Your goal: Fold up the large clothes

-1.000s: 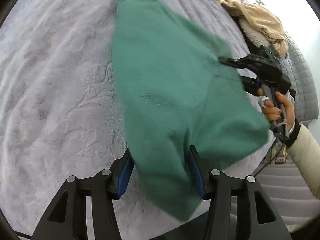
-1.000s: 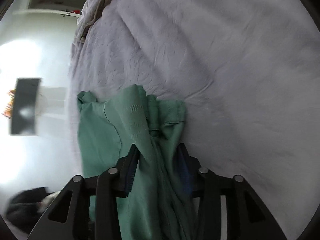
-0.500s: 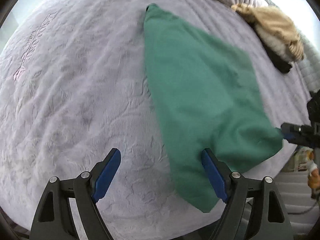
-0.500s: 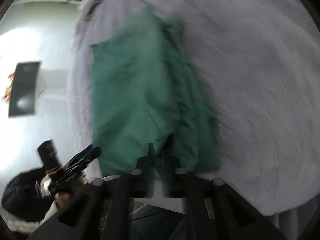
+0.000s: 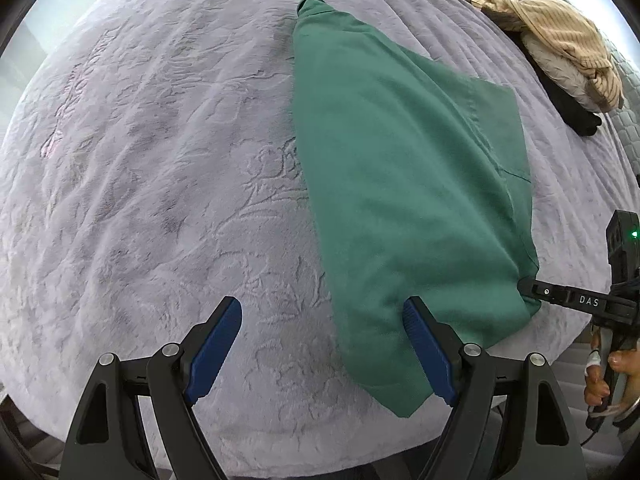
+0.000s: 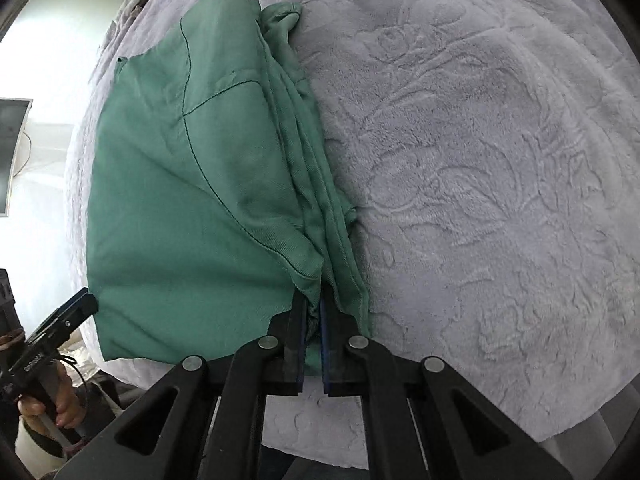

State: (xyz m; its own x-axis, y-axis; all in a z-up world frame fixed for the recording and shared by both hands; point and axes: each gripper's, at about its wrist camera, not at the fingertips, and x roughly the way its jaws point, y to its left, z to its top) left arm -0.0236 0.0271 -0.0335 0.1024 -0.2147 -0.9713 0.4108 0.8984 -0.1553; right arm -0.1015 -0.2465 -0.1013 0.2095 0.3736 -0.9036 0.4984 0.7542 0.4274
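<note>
Green garment (image 5: 404, 184) lies folded on the bed (image 5: 160, 160); right tongs (image 6: 313, 308) pinch its corner to anchor it, left tongs (image 5: 322, 344) spread wide beside it.

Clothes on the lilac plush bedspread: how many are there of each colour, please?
Green folded garment: 1
Beige ribbed knit garment: 1
Black garment, mostly hidden under the beige pile: 1
Total: 3
</note>
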